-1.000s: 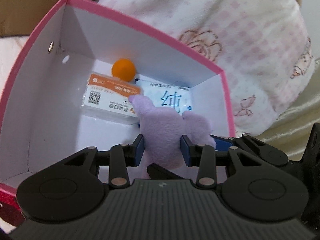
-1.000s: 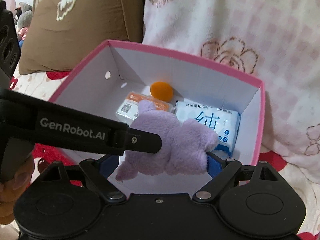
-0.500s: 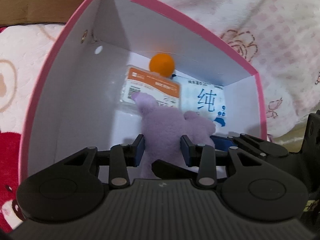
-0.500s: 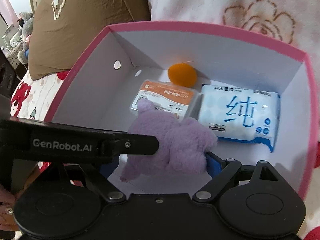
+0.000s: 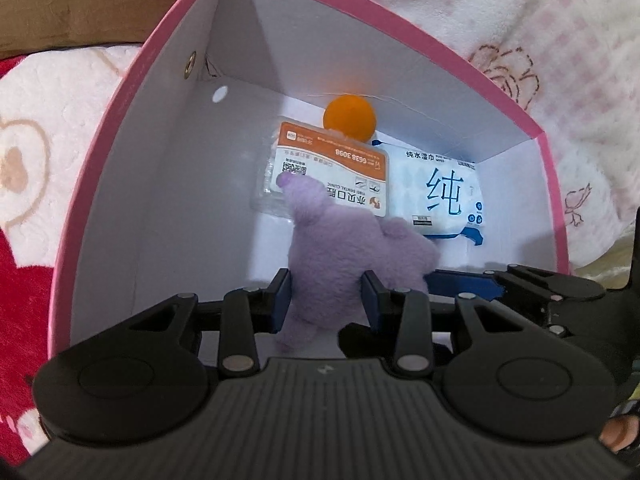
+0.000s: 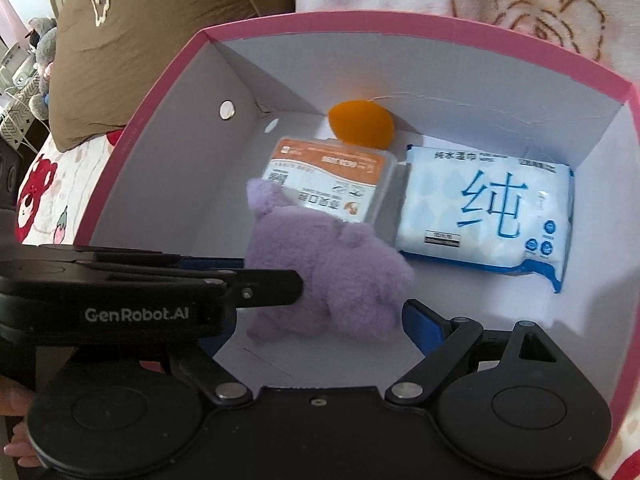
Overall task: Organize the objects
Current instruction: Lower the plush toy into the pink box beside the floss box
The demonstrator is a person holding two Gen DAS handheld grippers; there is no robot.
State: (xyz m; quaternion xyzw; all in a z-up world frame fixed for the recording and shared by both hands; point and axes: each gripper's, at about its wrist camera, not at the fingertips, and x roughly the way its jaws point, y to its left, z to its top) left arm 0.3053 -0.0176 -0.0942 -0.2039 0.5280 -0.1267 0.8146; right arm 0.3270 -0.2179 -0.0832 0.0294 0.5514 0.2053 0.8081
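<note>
A purple plush toy [image 5: 340,252] hangs just above the floor of a pink-rimmed white box [image 5: 400,28]. My left gripper [image 5: 326,300] is shut on its lower body, a blue pad on each side. My right gripper [image 6: 320,328] spans the toy [image 6: 332,264] widthwise. Its right pad touches the plush, and its left finger is mostly hidden behind the left gripper's black body [image 6: 160,300]. On the box floor lie an orange ball [image 5: 350,116], an orange-and-white pack [image 5: 332,172] and a blue-and-white wet-wipes pack [image 5: 440,196].
The box [image 6: 400,20] rests on a red-and-white patterned bedspread [image 5: 32,160]. A pink floral blanket [image 5: 520,20] lies behind it and a brown pillow [image 6: 140,40] at the far left. The box floor is bare white on the near left.
Both grippers have tipped downward and sunk with the plush toy into the box. The box walls now fill more of each view. The grip on the toy looks the same.
</note>
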